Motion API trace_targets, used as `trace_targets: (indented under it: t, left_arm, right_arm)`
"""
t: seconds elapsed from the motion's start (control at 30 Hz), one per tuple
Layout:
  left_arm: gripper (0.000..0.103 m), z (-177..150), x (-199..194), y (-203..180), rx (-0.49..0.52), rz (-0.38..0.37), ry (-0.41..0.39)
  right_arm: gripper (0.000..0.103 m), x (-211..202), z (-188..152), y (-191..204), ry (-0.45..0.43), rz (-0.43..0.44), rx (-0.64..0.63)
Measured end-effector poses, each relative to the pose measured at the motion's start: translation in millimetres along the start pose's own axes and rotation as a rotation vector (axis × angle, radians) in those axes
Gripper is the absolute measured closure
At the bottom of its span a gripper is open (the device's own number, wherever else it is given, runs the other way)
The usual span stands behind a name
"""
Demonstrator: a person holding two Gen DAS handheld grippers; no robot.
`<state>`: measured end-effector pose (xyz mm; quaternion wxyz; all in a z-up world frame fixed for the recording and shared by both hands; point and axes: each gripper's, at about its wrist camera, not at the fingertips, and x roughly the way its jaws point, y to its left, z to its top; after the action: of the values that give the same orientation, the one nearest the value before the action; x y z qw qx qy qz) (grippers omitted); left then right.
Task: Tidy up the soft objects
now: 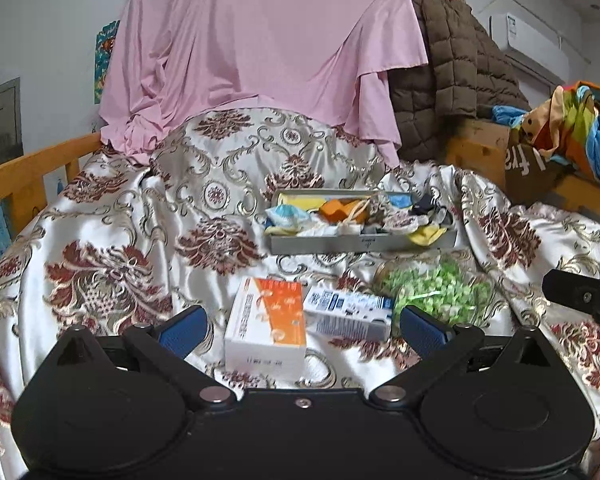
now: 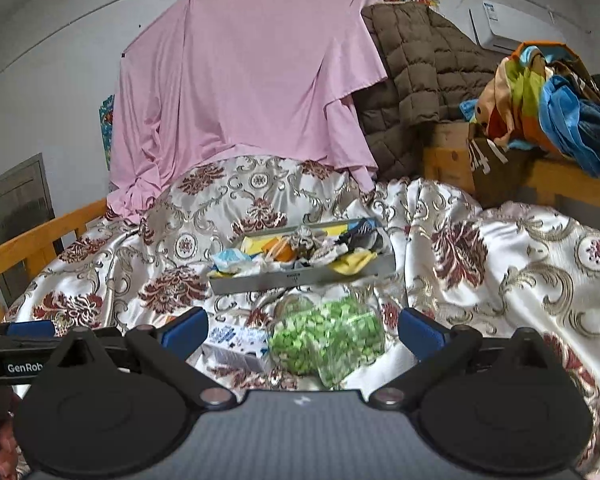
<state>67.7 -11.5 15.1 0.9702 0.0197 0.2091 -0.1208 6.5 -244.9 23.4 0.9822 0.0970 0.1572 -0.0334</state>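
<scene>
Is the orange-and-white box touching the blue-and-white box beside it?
Touching. In the left wrist view the orange-and-white box has its right edge against the blue-and-white box, with no cloth visible between them.

Bed covered by floral satin bedspread [image 1: 112, 240]. Directly on it: grey tray [image 1: 364, 242] of soft items farthest ahead, clear bag of green pieces [image 2: 328, 336] nearer, blue-white box [image 1: 346, 312] and orange-white box [image 1: 266, 326] closest.

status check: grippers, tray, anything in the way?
Left gripper open, empty. Right gripper open, empty. Grey tray full of soft items, untouched. Orange-white box, blue-white box and green-bead bag in between.
</scene>
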Motion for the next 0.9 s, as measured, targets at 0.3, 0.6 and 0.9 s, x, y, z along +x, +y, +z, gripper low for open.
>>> trace_targets:
  t: [0.3,0.6,0.9]
  left_arm:
    - [0.001,-17.4,-0.6,6.3,-0.013,0.025,0.04]
    - [0.001,-27.2,-1.8,4.1,0.003,0.042,0.061]
    - [0.001,-30.0,-3.0,5.4,-0.007,0.06,0.064]
  right_arm:
    - [0.0,-3.0,-13.2,5.7,0.023,-0.009,-0.02]
    - [0.0,-0.8,-20.2,11.4,0.041,-0.012,-0.043]
    - [0.0,4.7,-25.8,9.3,0.07,-0.024,-0.047]
